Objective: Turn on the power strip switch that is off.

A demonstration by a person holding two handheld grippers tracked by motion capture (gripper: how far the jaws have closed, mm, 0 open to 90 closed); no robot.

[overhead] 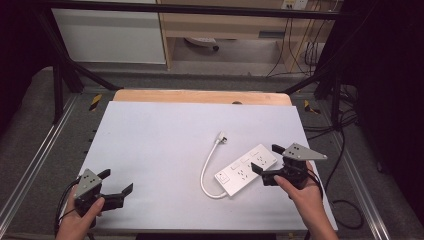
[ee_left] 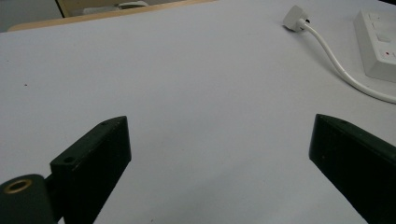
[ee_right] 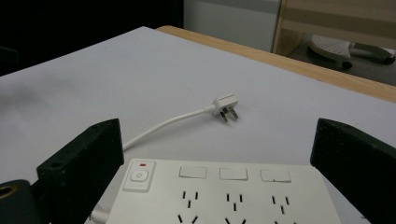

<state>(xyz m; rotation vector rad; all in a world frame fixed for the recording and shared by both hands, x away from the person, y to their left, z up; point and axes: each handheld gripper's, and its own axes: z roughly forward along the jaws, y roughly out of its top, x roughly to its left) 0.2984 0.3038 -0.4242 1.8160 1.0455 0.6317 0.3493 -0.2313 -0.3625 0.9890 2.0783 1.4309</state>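
Note:
A white power strip (overhead: pixel 246 169) lies flat at the right of the white table top (overhead: pixel 160 150). Its white cable (overhead: pixel 205 172) loops left and ends in a plug (overhead: pixel 221 136) lying on the table. My right gripper (overhead: pixel 267 161) is open at the strip's near right end, one jaw on each side of it; in the right gripper view the strip (ee_right: pixel 224 193) sits between the jaws, with the plug (ee_right: pixel 227 106) beyond. My left gripper (overhead: pixel 118 182) is open over bare table at the front left. The left gripper view catches the plug (ee_left: pixel 295 18) and the strip's corner (ee_left: pixel 380 44) far off.
A wooden table edge (overhead: pixel 202 96) runs behind the white top. Black frame posts (overhead: pixel 57 85) stand at both sides, and cables (overhead: pixel 345 150) hang off the right. A wooden cabinet (overhead: pixel 225 30) stands behind.

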